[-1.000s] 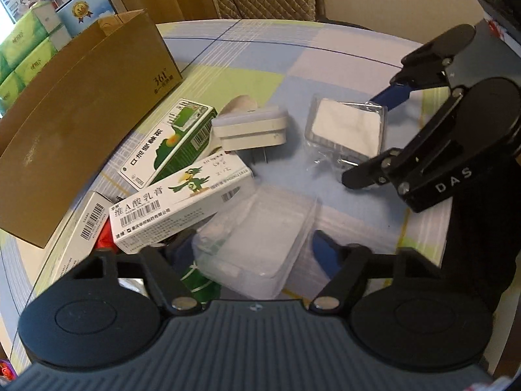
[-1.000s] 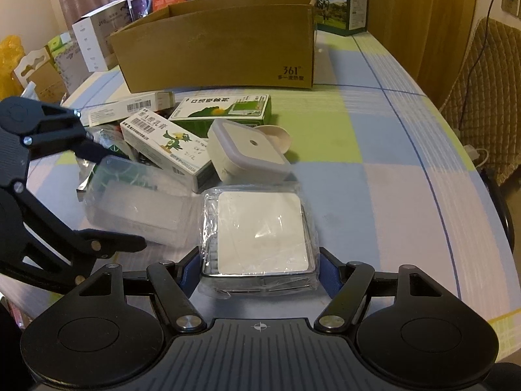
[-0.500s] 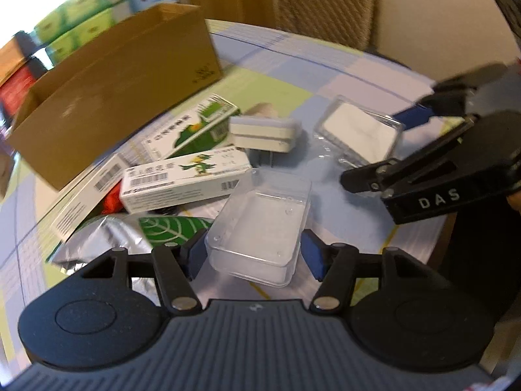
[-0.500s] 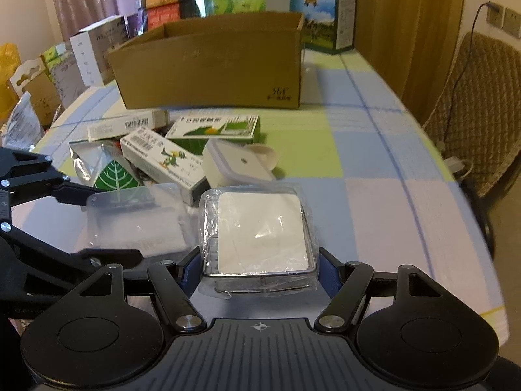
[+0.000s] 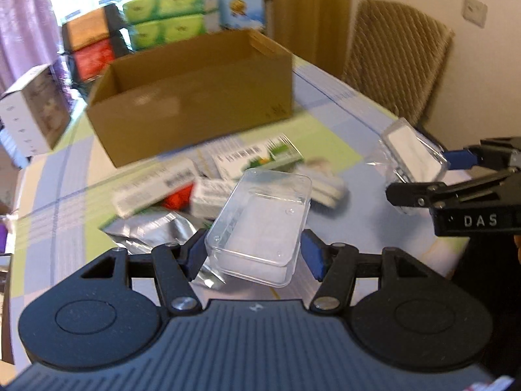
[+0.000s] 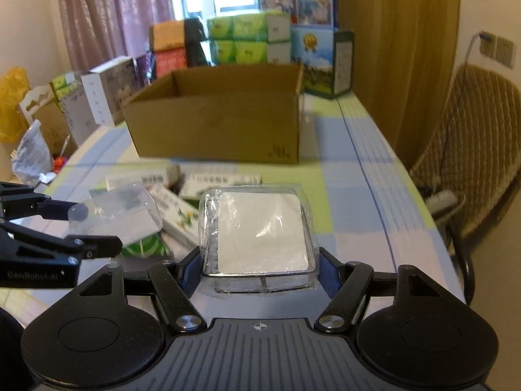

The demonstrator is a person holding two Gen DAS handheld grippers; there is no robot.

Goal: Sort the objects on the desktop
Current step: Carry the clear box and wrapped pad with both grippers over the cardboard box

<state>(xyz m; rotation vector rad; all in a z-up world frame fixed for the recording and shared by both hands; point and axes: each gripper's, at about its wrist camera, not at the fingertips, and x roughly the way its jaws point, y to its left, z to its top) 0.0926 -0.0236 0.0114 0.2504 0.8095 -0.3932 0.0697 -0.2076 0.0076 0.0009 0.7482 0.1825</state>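
Observation:
My left gripper [image 5: 254, 254] is shut on a clear plastic box [image 5: 260, 224], held above the table and tilted. My right gripper [image 6: 259, 268] is shut on a wrapped clear case with a white card inside [image 6: 259, 231], also lifted. Each gripper shows in the other's view: the right gripper [image 5: 420, 176] with its wrapped case [image 5: 410, 150] at the right, the left gripper [image 6: 94, 228] with the clear box [image 6: 117, 211] at the left. An open brown cardboard box [image 6: 221, 120] stands farther back on the table. Medicine boxes [image 5: 257, 159], a white container [image 5: 325, 189] and a silver foil pouch [image 5: 156, 228] lie below.
Stacked green, orange and red packages [image 6: 234, 39] and white cartons [image 6: 107, 88] crowd the far table edge. A wicker chair [image 6: 478, 150] stands to the right of the checked tablecloth [image 6: 358, 195]. A brown curtain [image 6: 397, 49] hangs behind.
Both grippers have risen off the table with their boxes and tipped up, so the cardboard box and far packages now fill the views. The left gripper closed on the clear box a second ago.

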